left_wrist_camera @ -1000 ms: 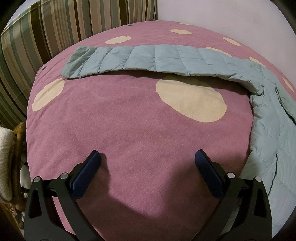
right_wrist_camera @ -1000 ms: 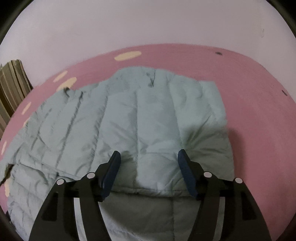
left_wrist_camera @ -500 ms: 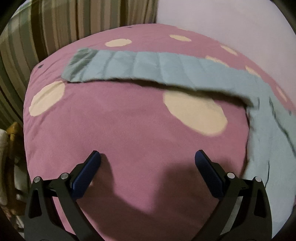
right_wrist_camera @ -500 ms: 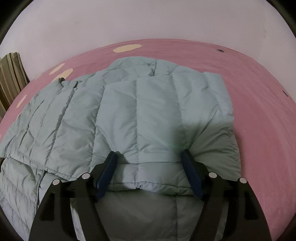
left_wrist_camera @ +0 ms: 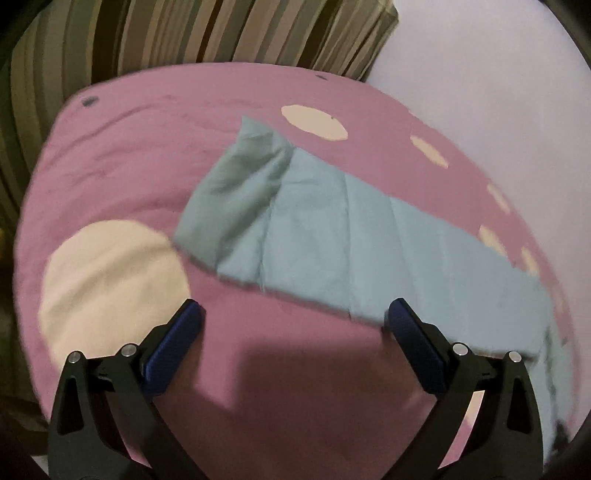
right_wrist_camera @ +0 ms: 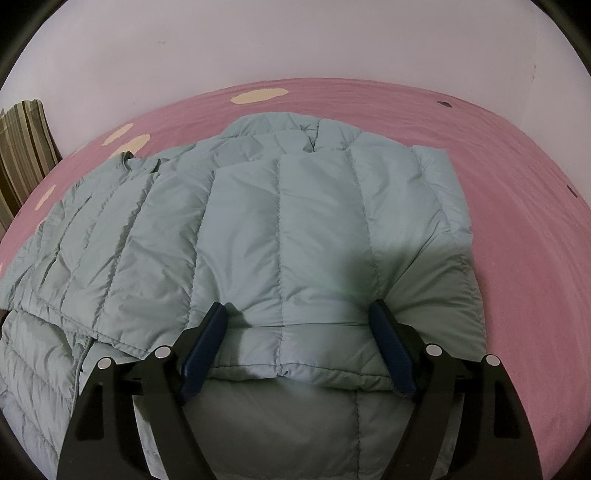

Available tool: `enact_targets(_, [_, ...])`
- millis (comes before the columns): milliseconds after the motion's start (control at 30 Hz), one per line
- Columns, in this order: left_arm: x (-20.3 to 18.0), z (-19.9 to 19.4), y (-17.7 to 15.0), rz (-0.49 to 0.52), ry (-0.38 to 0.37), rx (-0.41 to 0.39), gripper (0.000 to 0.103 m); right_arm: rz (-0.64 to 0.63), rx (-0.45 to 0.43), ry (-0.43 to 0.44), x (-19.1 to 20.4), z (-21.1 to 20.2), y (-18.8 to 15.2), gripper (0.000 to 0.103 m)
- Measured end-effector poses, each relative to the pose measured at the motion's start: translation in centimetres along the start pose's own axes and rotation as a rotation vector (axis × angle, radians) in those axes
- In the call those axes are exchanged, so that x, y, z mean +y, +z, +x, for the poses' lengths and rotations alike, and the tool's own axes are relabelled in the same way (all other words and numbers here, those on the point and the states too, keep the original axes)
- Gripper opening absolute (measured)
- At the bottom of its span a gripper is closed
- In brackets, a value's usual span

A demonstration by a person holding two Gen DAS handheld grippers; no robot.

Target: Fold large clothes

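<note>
A pale blue-green quilted down jacket lies spread on a pink bed cover with cream spots. One sleeve is folded across its body, and the sleeve's end lies between the fingers of my right gripper. Those jaws are opening, and the pads stand at either side of the fabric without pinching it. In the left wrist view the other sleeve stretches out flat, with its darker cuff at the far left end. My left gripper hovers open and empty over the pink cover, just short of the sleeve's near edge.
A striped brown and green cushion stands behind the bed's far left edge, and shows again as the striped cushion at the left of the right wrist view. A pale wall runs along the far side. The bed drops off at the left.
My left gripper swung toward the outstretched sleeve, whose cuff now lies much nearer and more central. The right gripper's jaws widened around the folded sleeve end and it barely moved.
</note>
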State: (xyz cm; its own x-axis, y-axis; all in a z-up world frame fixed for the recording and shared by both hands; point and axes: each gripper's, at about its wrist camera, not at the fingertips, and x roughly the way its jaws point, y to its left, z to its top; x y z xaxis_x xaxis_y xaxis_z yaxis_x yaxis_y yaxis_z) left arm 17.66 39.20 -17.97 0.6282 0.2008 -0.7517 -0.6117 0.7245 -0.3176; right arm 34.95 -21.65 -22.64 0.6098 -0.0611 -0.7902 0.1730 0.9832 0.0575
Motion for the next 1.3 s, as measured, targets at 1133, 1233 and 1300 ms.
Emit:
enact_targets(1133, [-24.3, -4.6, -1.0, 0.344, -0.396, -0.091, 0.004, 0.012, -0.009, 0.021, -0.5, 0.0, 0.1, 0.078])
enact_targets(1233, [-31.0, -4.6, -4.2, 0.444, -0.459, -0.06, 0.004, 0.018, -0.011, 0.023, -0.5, -0.1, 0.0, 0.078])
enact_targets(1300, [-34.6, -4.5, -6.4, 0.5, -0.487, -0.037, 0.004, 0.02, -0.012, 0.024, -0.5, -0.1, 0.0, 0.078])
